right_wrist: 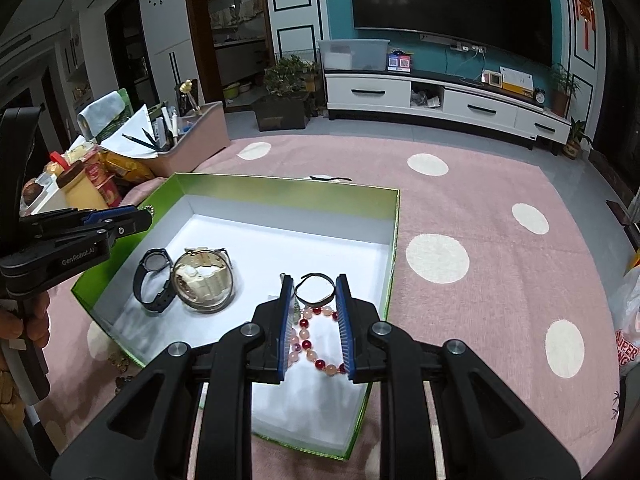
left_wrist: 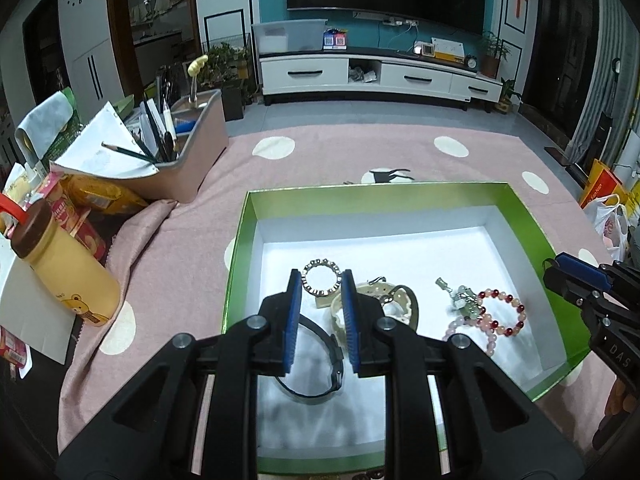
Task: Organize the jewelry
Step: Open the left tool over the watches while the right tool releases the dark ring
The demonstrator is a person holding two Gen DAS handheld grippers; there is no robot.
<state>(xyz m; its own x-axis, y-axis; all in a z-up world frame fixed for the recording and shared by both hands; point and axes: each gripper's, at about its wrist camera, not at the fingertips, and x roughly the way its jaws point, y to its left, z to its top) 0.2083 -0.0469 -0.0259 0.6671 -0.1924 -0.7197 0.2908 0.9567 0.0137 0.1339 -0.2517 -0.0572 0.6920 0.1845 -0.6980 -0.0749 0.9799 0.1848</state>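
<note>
Beaded bracelet (right_wrist: 316, 340) lies in the green box (right_wrist: 394, 240), directly beneath the spread right claw (right_wrist: 313, 280), which is the nearer one. Left claw (left_wrist: 320, 276), also spread, hovers above the black watch (left_wrist: 320, 364). Beyond stretches the pink tabletop (right_wrist: 500, 280).

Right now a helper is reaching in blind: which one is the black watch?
Look in the green box with the white floor. At its left end lie two watches; the black watch is the outer one, dark strap and round dark face, touching the cream-coloured watch.
</note>
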